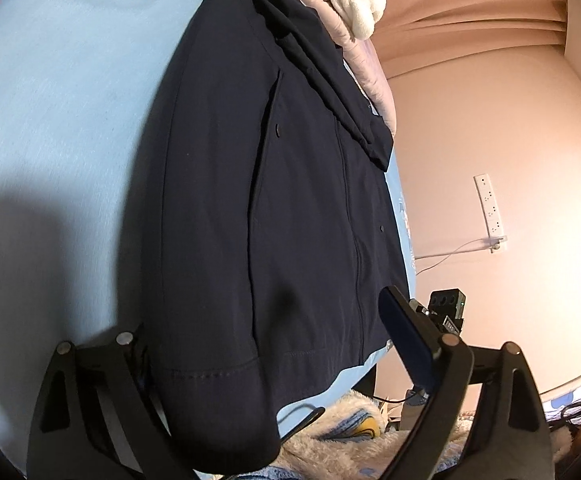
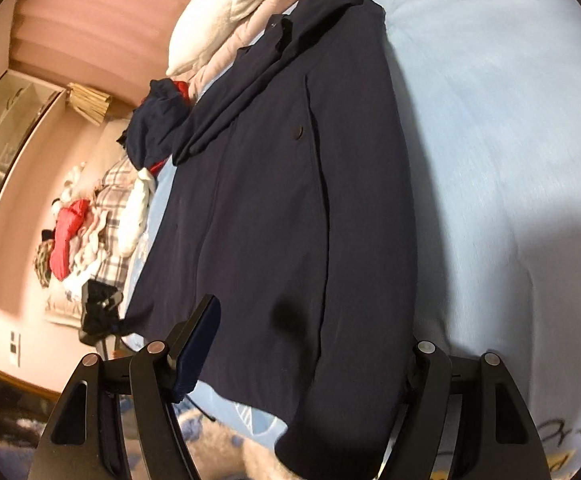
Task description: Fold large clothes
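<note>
A: Now then, whereabouts of the coat [image 1: 250, 180]?

B: Spread flat on the pale blue sheet [image 1: 50, 120], filling the middle of both views, collar toward the top, hem toward the bottom. What looks like one sleeve laid across the front, upper right of the left view.

A: And the left gripper [image 1: 266, 320]?

B: Low in the frame, jaws spread wide, hem and lower sleeve lying between. Blue pad [image 1: 406, 340] on the right bare, clear of cloth at the coat's right edge. Other finger hidden behind the sleeve at lower left. No pinch to be seen.

A: Right gripper [image 2: 314, 320]?

B: Much the same: gaping fairly wide at the bottom of its view, straddling the hem. Left pad [image 2: 194, 348] bare, over the coat's edge; right finger tucked behind the sleeve. Not gripping, as far as visible.

A: Anything else around?

B: White pillow [image 2: 218, 12] at the top by the collar, heap of clothes [image 2: 90, 220] at mid left of the right view, power strip [image 1: 490, 208] on the wall at the right of the left view, fluffy rug [image 1: 350, 440] at the bottom.
</note>
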